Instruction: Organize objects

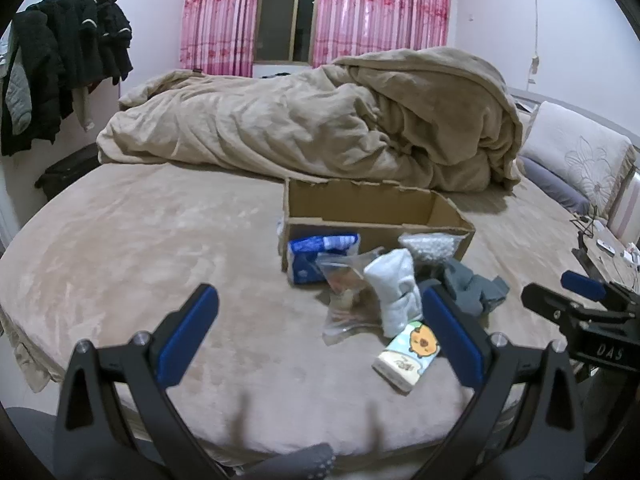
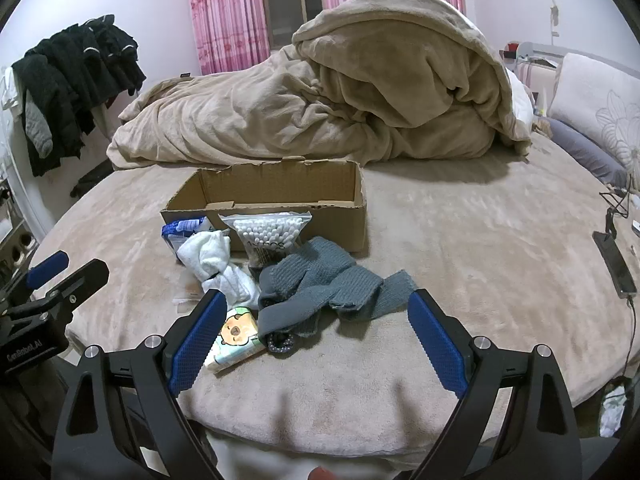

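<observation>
An open cardboard box (image 1: 376, 204) (image 2: 280, 192) stands on the bed, apparently empty. In front of it lie a blue tissue pack (image 1: 316, 256) (image 2: 180, 230), a bag of cotton swabs (image 1: 430, 246) (image 2: 266, 230), a white rolled cloth (image 1: 398, 292) (image 2: 216, 264), a clear plastic bag (image 1: 344, 304), a cartoon tissue pack (image 1: 408, 354) (image 2: 236, 338) and grey knitted socks (image 1: 470, 286) (image 2: 320, 286). My left gripper (image 1: 320, 332) is open and empty, near the pile. My right gripper (image 2: 316, 332) is open and empty, around the near end of the grey socks.
A heaped beige duvet (image 1: 320, 120) (image 2: 340, 96) lies behind the box. Pillows (image 2: 592, 96) sit at the right. A phone on a cable (image 2: 616, 264) lies at the bed's right edge. Dark clothes (image 1: 60, 60) hang at the left.
</observation>
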Motion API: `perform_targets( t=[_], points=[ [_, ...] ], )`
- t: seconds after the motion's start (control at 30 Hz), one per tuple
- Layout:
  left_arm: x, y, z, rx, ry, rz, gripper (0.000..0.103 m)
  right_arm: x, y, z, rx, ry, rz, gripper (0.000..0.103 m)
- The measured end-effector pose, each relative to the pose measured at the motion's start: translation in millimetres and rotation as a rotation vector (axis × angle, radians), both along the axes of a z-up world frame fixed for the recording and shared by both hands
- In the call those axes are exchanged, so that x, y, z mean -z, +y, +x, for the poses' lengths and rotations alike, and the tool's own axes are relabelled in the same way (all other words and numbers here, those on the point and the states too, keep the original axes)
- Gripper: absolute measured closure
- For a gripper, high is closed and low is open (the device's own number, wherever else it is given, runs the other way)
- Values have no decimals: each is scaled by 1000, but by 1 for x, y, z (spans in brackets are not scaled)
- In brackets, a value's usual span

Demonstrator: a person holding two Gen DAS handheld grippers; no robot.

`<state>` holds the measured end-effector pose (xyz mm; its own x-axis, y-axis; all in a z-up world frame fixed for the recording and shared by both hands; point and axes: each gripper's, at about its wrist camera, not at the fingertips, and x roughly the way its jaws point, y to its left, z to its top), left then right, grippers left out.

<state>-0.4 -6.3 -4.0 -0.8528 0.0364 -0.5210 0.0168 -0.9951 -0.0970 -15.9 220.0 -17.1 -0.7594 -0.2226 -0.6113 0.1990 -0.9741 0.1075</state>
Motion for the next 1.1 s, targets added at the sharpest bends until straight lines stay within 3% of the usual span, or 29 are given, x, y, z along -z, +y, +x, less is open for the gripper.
perform_targets(
  t=[0.73,1.1],
  points=[
    [-1,1,1,17,-2,9,1,1,0,-1,4,6,1,9],
    [3,5,-2,84,-27,28,1,-1,1,-1,6,9,-1,9]
  ],
)
